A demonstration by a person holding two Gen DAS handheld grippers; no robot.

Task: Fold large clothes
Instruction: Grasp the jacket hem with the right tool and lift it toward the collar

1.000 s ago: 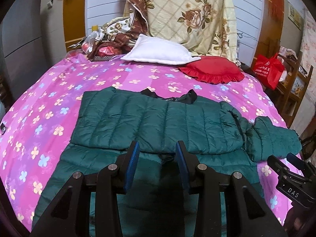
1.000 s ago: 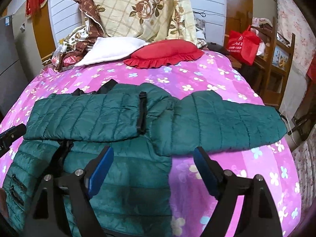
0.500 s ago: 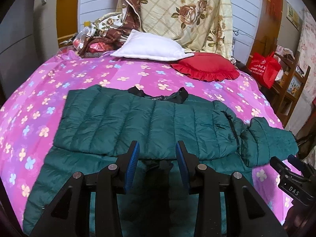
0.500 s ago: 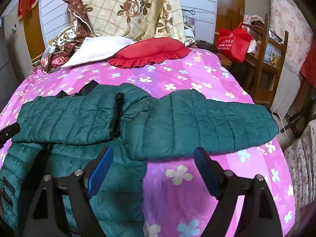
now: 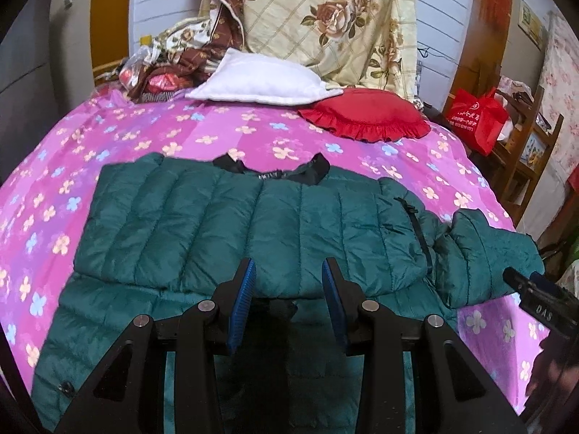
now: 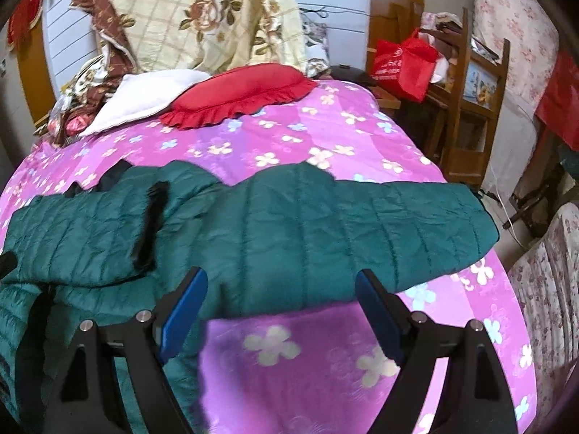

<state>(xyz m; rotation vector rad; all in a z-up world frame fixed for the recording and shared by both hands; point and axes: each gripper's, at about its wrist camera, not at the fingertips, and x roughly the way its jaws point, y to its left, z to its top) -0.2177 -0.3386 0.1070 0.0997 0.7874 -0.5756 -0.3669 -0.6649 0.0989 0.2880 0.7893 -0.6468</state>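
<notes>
CHANGE – right gripper (image 6: 278,311) slid rightward off jacket (image 5: 253,224) body toward outstretched sleeve (image 6: 362,231) | JAWS – right wide, left gripper (image 5: 287,289) narrower, both empty | JACKET – flat on bedspread (image 5: 253,133) | MEANS – sleeve fold likely next

Black tool (image 5: 288,282), blue pads (image 6: 182,313)
</notes>
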